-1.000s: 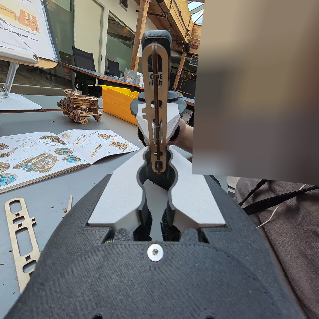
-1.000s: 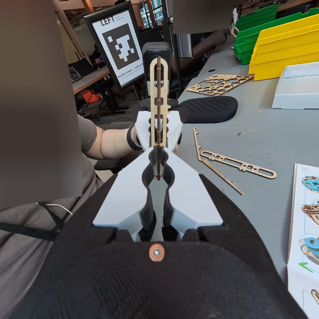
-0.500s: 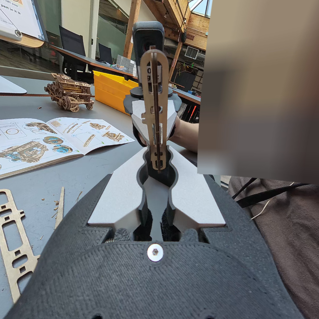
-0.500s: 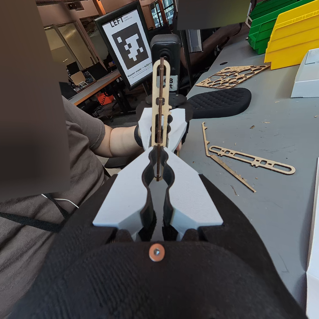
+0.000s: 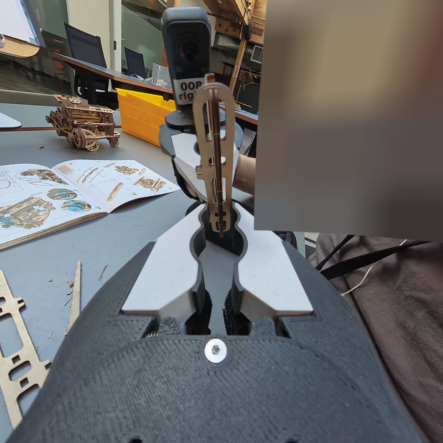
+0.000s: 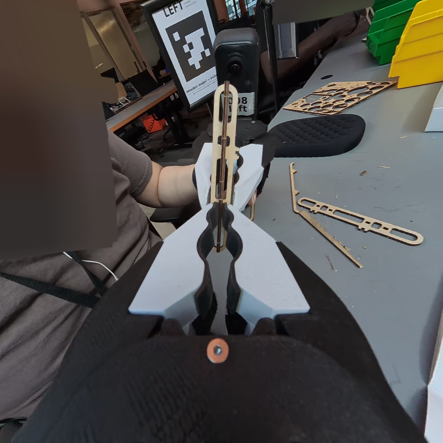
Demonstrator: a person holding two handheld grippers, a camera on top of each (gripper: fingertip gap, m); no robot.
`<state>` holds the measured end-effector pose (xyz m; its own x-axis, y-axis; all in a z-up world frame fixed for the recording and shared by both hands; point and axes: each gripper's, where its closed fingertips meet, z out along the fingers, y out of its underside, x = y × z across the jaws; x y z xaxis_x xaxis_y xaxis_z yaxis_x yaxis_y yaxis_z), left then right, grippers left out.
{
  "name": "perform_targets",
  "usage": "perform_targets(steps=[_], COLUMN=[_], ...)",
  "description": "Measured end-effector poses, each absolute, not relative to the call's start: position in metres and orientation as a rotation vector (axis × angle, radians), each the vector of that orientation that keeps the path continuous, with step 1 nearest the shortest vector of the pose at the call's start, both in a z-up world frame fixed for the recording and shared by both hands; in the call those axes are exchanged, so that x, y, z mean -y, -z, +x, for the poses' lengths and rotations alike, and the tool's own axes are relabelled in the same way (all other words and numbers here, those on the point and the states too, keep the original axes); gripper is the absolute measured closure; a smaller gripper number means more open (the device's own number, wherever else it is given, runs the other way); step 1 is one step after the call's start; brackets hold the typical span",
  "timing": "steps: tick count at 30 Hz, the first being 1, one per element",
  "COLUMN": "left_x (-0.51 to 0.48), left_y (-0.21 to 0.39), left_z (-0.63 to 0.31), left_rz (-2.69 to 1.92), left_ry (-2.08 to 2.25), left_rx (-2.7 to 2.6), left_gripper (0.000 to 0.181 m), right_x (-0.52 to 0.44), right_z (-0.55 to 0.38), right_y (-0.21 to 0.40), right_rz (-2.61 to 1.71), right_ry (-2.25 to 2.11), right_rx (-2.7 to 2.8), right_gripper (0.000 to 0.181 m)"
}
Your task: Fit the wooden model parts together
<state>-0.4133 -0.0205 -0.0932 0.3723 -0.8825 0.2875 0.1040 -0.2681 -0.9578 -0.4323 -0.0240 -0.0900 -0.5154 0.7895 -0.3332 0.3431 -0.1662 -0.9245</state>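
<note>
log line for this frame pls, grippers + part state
left gripper: shut on slotted wooden strip | right gripper: shut on thin wooden strip | thin strip seated edge-on in slotted strip, held above table | fit: in progress

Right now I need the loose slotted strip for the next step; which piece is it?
On the grey table, look right of the black ribbed pad. The slotted wooden strip lies flat beside a thin plain sliver; only the strip has cut-out slots and a rounded end.
</note>
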Motion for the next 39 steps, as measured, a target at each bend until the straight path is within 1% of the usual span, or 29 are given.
perform_targets(steps=[5, 16, 18, 22, 28, 35, 39], left_x=[0.025, 0.015, 0.012, 0.010, 0.007, -0.008, -0.005], left_y=[0.095, 0.099, 0.099, 0.095, 0.092, 0.089, 0.088], left_z=[-0.410, -0.414, -0.417, -0.421, -0.415, -0.421, -0.419], left_rz=[-1.543, -1.579, -1.586, -1.567, -1.589, -1.686, -1.705], left_ry=[1.149, 1.133, 1.144, 1.133, 1.136, 0.888, 0.771], left_rx=[-0.763, -0.688, -0.652, -0.615, -0.558, -0.419, -0.421], left_gripper=[0.167, 0.167, 0.160, 0.159, 0.147, 0.140, 0.136], right_x=[0.030, 0.019, 0.019, 0.014, 0.006, -0.003, -0.004], right_z=[-0.429, -0.434, -0.434, -0.434, -0.435, -0.437, -0.438], right_y=[0.092, 0.097, 0.095, 0.088, 0.080, 0.072, 0.071], right_rz=[-1.281, -1.309, -1.307, -1.330, -1.382, -1.364, -1.352], right_ry=[-1.791, -1.654, -1.665, -1.742, -1.964, -2.080, -2.063], right_rx=[1.791, 1.775, 1.752, 1.683, 1.505, 1.369, 1.347], right_gripper=[0.181, 0.181, 0.181, 0.181, 0.181, 0.181, 0.181])
